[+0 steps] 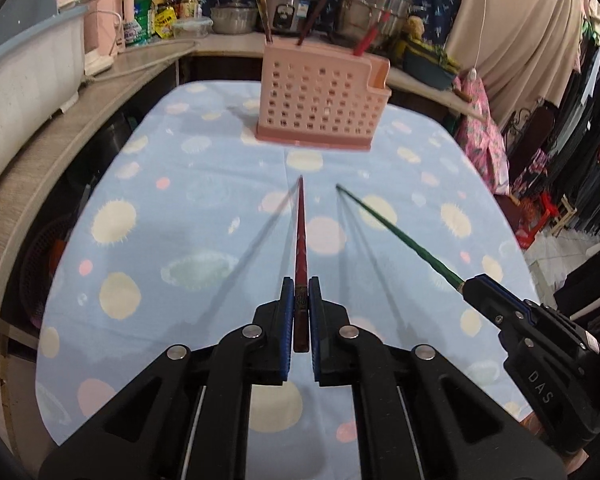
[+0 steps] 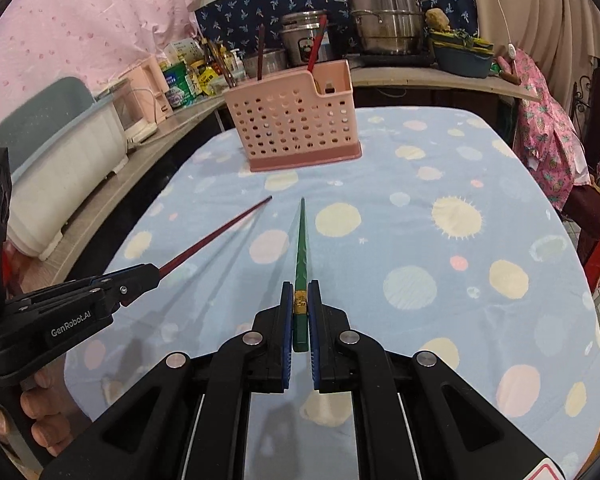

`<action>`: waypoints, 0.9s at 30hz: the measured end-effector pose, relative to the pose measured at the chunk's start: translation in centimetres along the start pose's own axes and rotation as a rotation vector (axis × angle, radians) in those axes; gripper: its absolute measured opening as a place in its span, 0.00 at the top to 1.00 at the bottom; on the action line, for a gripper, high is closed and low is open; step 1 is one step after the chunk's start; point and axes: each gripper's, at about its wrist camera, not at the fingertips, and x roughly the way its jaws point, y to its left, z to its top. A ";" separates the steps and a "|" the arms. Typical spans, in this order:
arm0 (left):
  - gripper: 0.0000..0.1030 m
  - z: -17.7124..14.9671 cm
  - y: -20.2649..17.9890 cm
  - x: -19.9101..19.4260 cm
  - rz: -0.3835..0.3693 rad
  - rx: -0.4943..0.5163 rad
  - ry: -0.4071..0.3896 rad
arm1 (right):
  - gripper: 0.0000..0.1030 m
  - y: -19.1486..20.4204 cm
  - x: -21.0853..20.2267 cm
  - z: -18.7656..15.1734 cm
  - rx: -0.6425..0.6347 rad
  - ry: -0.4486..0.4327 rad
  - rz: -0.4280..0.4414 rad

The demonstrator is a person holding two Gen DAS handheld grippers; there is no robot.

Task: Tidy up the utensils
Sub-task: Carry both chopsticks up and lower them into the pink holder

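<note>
Left gripper (image 1: 300, 296): clamped on the thick end of the red chopstick (image 1: 301, 240), which sticks straight out ahead between the blue pads (image 1: 287, 308); its butt shows just behind the pads.
Red chopstick: lifted clear of the cloth, thin tip aimed at the holder (image 1: 320, 104), shadows lying on the cloth below it.
Right gripper (image 2: 300, 300): closed on the green chopstick (image 2: 301, 248) at its gold band, the thick end poking back between the pads.
Green chopstick: off the cloth too, tip pointing toward the holder, running ahead of the right gripper's jaws.
The two chopsticks: side by side, tips near each other but apart, red on the left, green on the right.
Holder: pink, perforated, upright at the far end of the cloth (image 2: 440, 240), well ahead of both tips; a few chopsticks stand in it.
Cloth: light blue with pale dots, covering the table.
Hand (image 2: 40, 412): fingers wrapped on the left gripper's handle, seen at the lower left of the right wrist view.
</note>
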 end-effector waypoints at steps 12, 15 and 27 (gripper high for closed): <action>0.93 8.6 0.5 -3.8 -0.013 -0.033 -0.175 | 0.93 -0.4 -3.3 9.4 0.009 -0.199 0.053; 0.93 11.2 0.8 -4.3 -0.016 -0.047 -0.217 | 0.94 -0.7 -3.2 11.6 0.019 -0.229 0.060; 0.93 21.8 0.9 -6.3 -0.045 -0.078 -0.371 | 0.93 -1.7 -3.4 20.7 0.076 -0.366 0.120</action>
